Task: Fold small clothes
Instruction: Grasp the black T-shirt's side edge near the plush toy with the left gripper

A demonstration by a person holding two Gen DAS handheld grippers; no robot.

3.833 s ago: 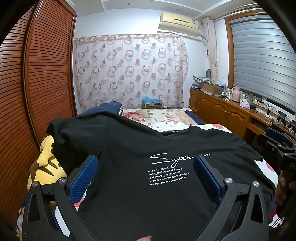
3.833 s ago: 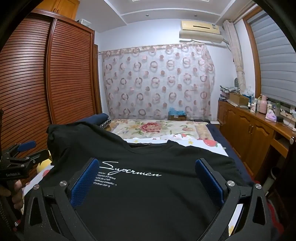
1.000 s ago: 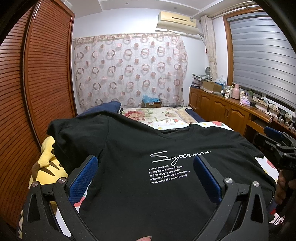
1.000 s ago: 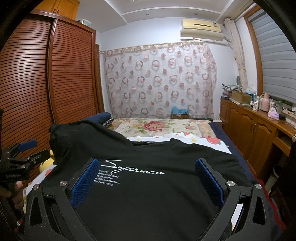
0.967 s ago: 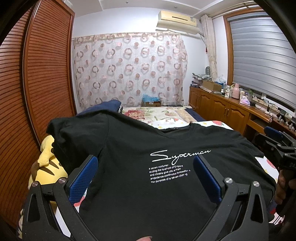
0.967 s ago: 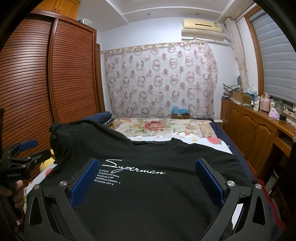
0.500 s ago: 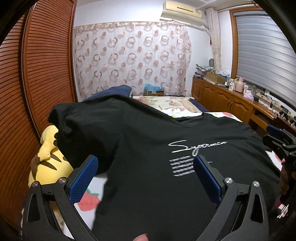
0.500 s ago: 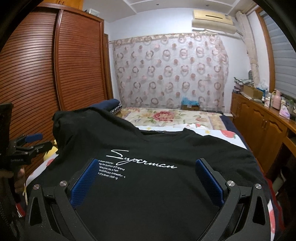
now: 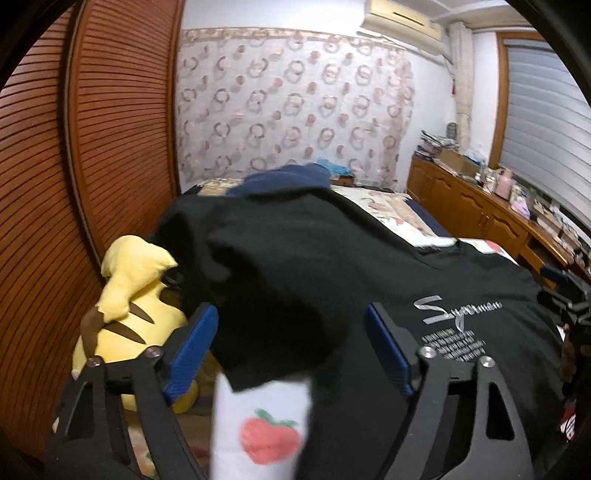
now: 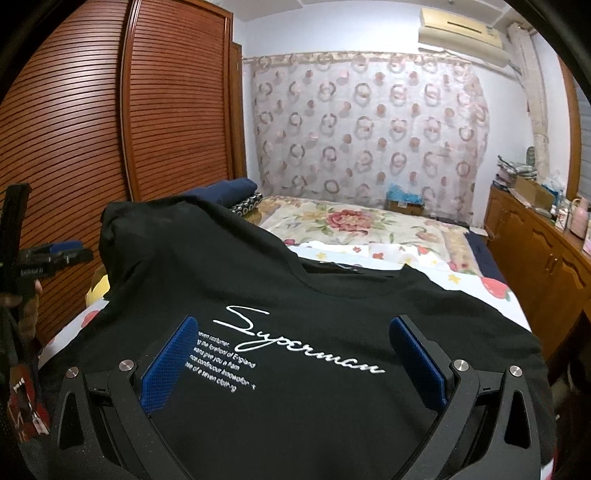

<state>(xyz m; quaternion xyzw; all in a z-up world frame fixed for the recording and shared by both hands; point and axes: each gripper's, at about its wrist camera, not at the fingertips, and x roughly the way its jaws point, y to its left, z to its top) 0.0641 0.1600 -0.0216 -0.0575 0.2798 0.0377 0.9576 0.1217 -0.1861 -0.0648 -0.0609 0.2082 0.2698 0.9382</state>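
Left wrist view, left hand-held gripper point(image 9: 291, 341) jaws narrowing around black T-shirt point(image 9: 295, 266) sleeve, ungripped

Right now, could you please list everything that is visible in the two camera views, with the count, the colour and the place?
T-shirt: one, black with white print, spread on the bed, one sleeve between the left gripper's jaws.
Bed sheet: one, white with strawberry print, under the T-shirt.
Floral quilt: one, cream and pink, far end of the bed.
Plush toy: one, yellow, beside the wardrobe.
Folded cloth: one, navy, behind the T-shirt.
Wardrobe: one, brown, louvred.
Curtain: one, pink ring pattern, far wall.
Air conditioner: one, cream.
Cabinets: brown row.
Left gripper: black, blue pads, closing, not yet pressing.
Right gripper: open above the T-shirt.
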